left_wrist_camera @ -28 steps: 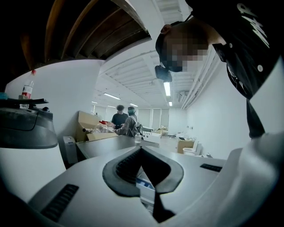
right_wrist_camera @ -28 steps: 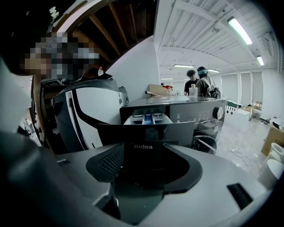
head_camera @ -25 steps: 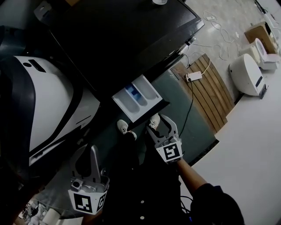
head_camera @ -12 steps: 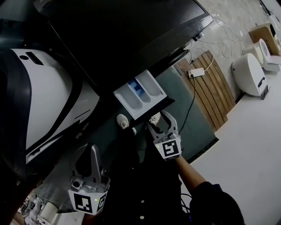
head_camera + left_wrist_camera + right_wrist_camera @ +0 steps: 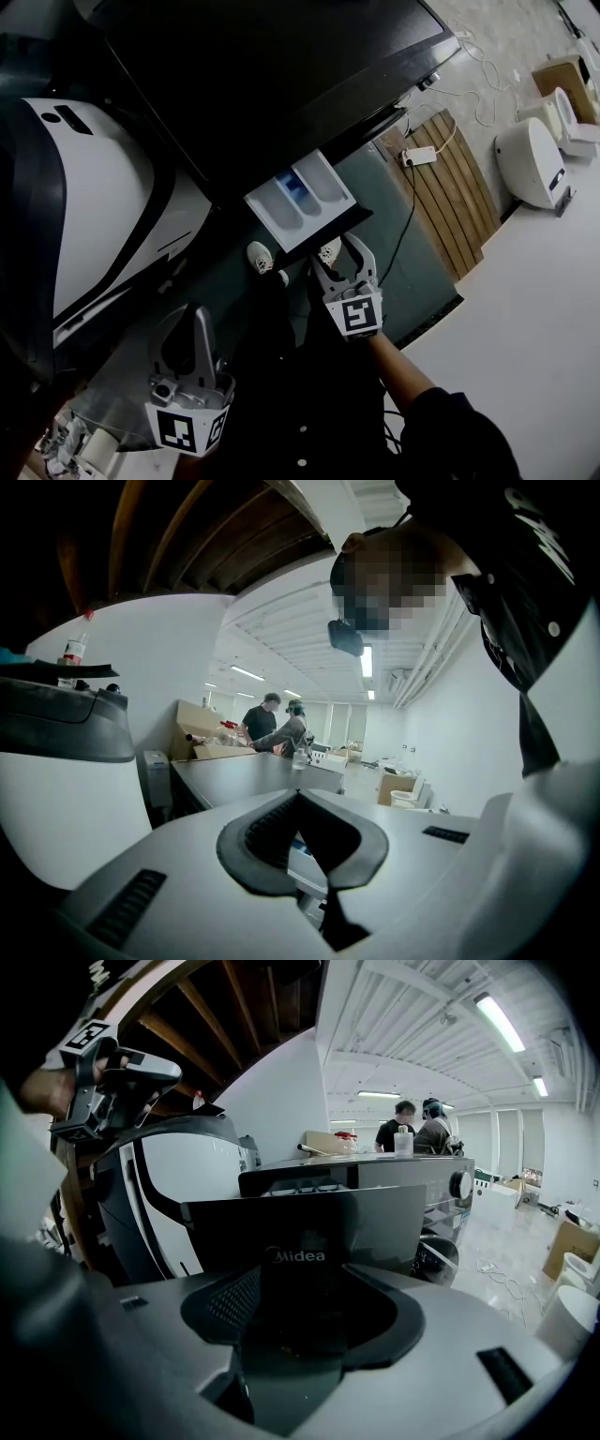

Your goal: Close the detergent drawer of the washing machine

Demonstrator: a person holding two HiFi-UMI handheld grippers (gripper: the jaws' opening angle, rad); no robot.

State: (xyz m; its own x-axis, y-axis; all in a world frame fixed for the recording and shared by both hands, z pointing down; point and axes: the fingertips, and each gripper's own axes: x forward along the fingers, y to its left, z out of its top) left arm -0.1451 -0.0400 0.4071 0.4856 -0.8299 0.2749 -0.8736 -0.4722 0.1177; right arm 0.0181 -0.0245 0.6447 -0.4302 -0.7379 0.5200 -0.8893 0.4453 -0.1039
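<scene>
The black washing machine [image 5: 281,75] fills the top of the head view. Its detergent drawer [image 5: 300,199] stands pulled out, showing white compartments and a blue one. My right gripper [image 5: 339,251] is just in front of the drawer's dark front panel [image 5: 330,228], jaws open with nothing between them. In the right gripper view that panel [image 5: 309,1227], with its brand lettering, stands straight ahead of the right gripper [image 5: 305,1297]. My left gripper [image 5: 187,323] hangs low at the left, well away from the drawer, its fingertips together on nothing. The left gripper [image 5: 298,799] faces the room.
A large white and dark appliance [image 5: 103,216] stands left of the washer. A power strip [image 5: 419,155] with cables lies on a wooden pallet [image 5: 450,197] at the right. White fixtures [image 5: 530,159] sit beyond it. Two people [image 5: 412,1133] stand far back.
The head view has drifted slightly, so the drawer sits a little higher in the picture. Both grippers keep their places and jaw states.
</scene>
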